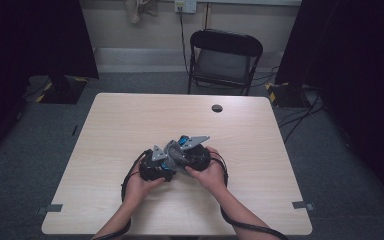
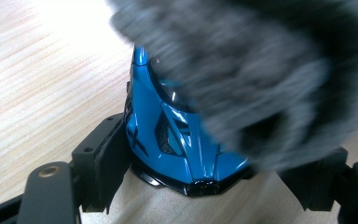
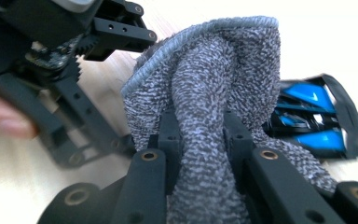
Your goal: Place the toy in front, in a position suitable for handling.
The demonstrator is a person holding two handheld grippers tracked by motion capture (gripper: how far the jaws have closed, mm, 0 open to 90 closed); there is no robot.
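At the middle of the table, a person's two hands hold the grippers close together. My left gripper [image 1: 166, 161] [image 2: 209, 161] is shut on a glossy blue toy car [image 2: 168, 126], its left pad [image 2: 109, 154] pressed against the car's side. My right gripper [image 1: 181, 156] [image 3: 200, 126] is shut on a bunched grey terry cloth [image 3: 214, 79]. The cloth [image 2: 270, 70] lies over the car's far side and hides the left gripper's other pad. In the right gripper view the car [image 3: 317, 116] pokes out from behind the cloth at the right. In the high view the cloth [image 1: 175, 151] sits between the two grippers.
The light wooden table [image 1: 130, 115] has a round cable hole [image 1: 217, 108] near its far edge. A black folding chair [image 1: 225, 55] stands behind it. Cables trail on the grey floor at the right, and dark curtains flank both sides.
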